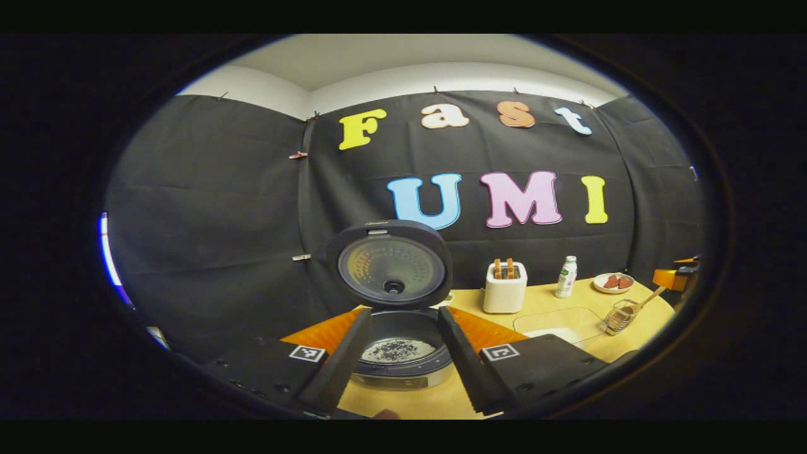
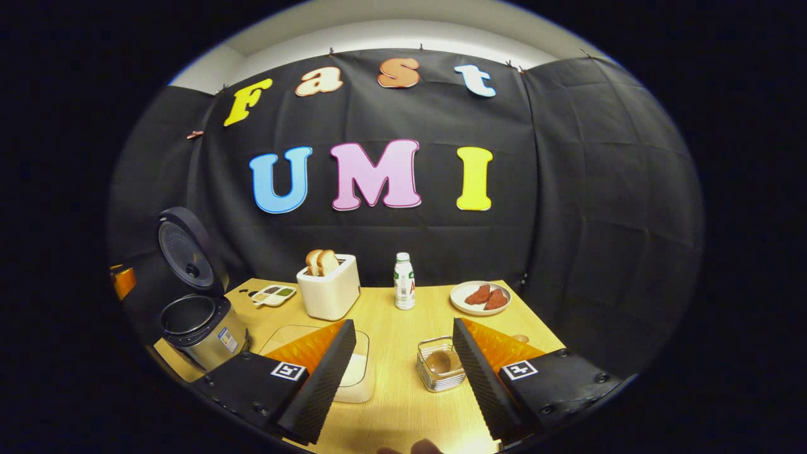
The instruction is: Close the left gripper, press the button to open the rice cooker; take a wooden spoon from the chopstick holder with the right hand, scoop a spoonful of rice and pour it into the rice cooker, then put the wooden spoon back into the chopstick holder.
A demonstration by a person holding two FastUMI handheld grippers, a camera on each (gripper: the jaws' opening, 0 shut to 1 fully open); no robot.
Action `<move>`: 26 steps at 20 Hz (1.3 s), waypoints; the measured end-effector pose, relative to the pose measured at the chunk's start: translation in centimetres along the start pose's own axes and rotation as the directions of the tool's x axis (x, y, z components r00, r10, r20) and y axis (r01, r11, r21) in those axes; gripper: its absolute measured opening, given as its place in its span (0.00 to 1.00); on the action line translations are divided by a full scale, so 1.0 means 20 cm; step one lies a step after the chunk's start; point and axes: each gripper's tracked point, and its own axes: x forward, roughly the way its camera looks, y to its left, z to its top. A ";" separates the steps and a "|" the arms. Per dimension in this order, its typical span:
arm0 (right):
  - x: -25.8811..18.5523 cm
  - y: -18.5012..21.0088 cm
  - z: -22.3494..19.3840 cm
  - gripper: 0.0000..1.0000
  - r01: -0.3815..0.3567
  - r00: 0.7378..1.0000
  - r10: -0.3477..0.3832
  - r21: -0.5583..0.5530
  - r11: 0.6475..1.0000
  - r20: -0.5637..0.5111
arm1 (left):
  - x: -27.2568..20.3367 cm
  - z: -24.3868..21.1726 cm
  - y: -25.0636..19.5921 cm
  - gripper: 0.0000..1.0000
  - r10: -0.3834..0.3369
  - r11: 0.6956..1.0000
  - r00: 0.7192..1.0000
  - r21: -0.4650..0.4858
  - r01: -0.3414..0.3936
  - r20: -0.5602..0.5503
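The rice cooker stands right in front of my left gripper with its lid upright, and speckled grains lie in the pot. The left fingers are spread wide to either side of the pot and hold nothing. In the right gripper view the cooker is at the far left. My right gripper is open above the table. The wire chopstick holder sits just inside its right finger, with the wooden spoon lying in it. The spoon's handle sticks out of the holder. A clear rice container lies by the left finger.
A white toaster with bread, a small bottle, a plate with red pieces and a small sauce dish stand along the back of the wooden table. Black cloth walls close the booth.
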 end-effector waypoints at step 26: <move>0.57 -0.63 -0.45 0.80 0.241 0.948 -0.155 0.305 0.921 -0.279 | -0.11 0.06 -0.20 0.77 -0.016 0.996 1.000 -0.094 0.014 -0.023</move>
